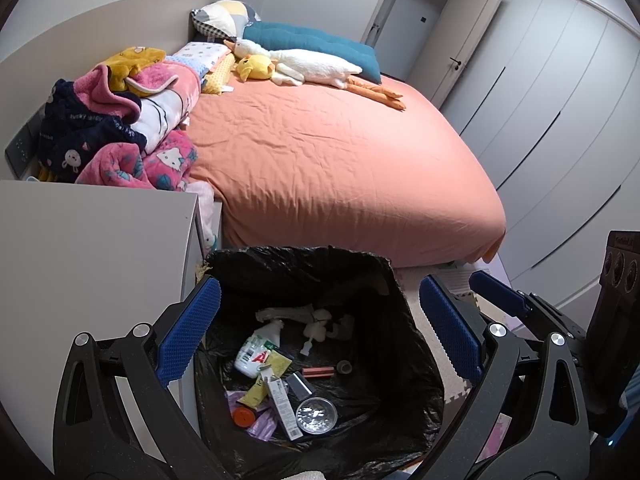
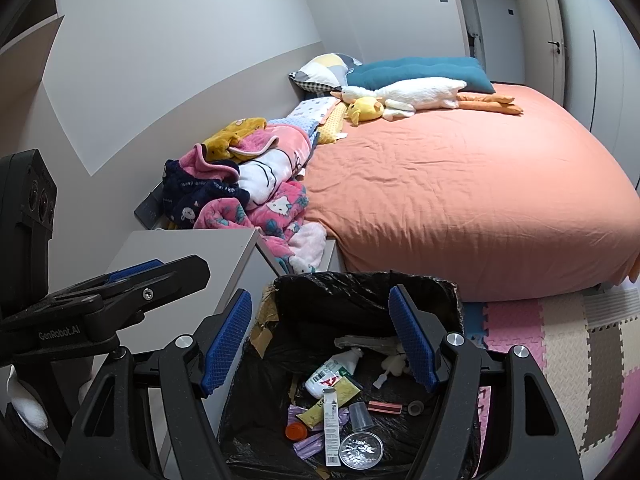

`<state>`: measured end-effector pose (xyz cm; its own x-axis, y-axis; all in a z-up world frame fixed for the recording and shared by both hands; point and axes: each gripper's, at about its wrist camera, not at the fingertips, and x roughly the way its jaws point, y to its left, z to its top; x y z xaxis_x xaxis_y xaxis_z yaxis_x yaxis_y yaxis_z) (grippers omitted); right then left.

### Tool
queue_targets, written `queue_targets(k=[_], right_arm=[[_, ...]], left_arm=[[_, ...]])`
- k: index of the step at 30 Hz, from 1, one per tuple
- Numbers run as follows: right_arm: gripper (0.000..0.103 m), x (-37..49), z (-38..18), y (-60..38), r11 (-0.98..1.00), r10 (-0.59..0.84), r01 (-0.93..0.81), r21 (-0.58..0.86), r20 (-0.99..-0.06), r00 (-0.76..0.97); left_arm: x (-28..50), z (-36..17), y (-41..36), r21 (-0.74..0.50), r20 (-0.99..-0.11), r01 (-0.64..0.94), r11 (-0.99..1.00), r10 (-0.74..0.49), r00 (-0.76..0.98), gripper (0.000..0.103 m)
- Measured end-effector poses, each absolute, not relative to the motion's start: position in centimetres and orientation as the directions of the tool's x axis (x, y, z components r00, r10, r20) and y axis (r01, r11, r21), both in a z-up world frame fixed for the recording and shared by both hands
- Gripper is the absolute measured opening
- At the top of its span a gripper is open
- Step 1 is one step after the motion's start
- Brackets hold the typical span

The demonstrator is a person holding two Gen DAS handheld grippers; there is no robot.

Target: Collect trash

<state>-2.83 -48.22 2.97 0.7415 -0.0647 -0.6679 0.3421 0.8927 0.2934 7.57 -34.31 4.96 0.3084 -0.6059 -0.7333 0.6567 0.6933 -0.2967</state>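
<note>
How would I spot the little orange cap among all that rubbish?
Find the black-lined bin at the foot of the orange bed. At its bottom, near the side by the grey cabinet, lies the orange cap, beside purple wrappers. It is the only round orange piece there.

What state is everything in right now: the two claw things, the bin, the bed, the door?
Left gripper: open, empty.
Right gripper: open, empty.
Bin: lined, open, trash at bottom.
Bottle: lying in bin.
Bed: sheet wrinkled.
Blankets: heaped.
Door: open.

Left tool (image 1: 320, 332), right tool (image 2: 322, 342); black frames, blue textured pads, silver screws, GenRobot.AI marking
</note>
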Motion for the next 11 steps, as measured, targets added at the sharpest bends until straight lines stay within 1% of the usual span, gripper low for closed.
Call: queue_targets(k=[4, 11], right_arm=[[0.072, -2.81, 2.96, -48.2, 0.892, -0.065, 0.343, 0.293, -0.668, 0.741], [0.072, -2.79, 2.93, -48.24, 0.893, -0.066, 0.343, 0.292, -0.668, 0.742]], left_arm=[[7.19, 5.18, -34.54, -0.257, -0.732, 0.67, 0.697, -0.593, 0.336, 0.096], [7.31, 5.28, -34.61, -0.256, -0.734, 0.672, 0.695, -0.592, 0.333, 0.096]])
